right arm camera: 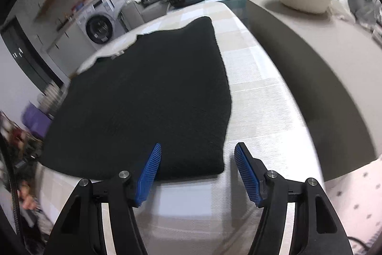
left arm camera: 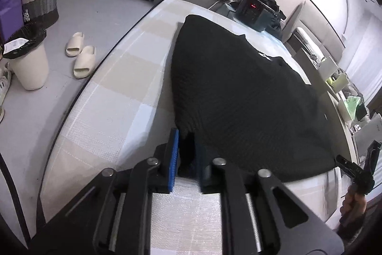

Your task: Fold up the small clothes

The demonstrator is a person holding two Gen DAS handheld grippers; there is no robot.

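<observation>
Gripping the near left corner of the black garment (left arm camera: 238,92) is what I do now with the left gripper (left arm camera: 187,147): its blue pads stand almost together, with a fold of dark cloth between them. The garment lies flat on the checked table cover (left arm camera: 114,92). My right gripper (right arm camera: 198,154) stands wide open and holds nothing, with the near right corner of the garment just between its pads. To fold well, I think I should close the right one on that corner first, then lift both corners together and carry them evenly toward the far edge.
</observation>
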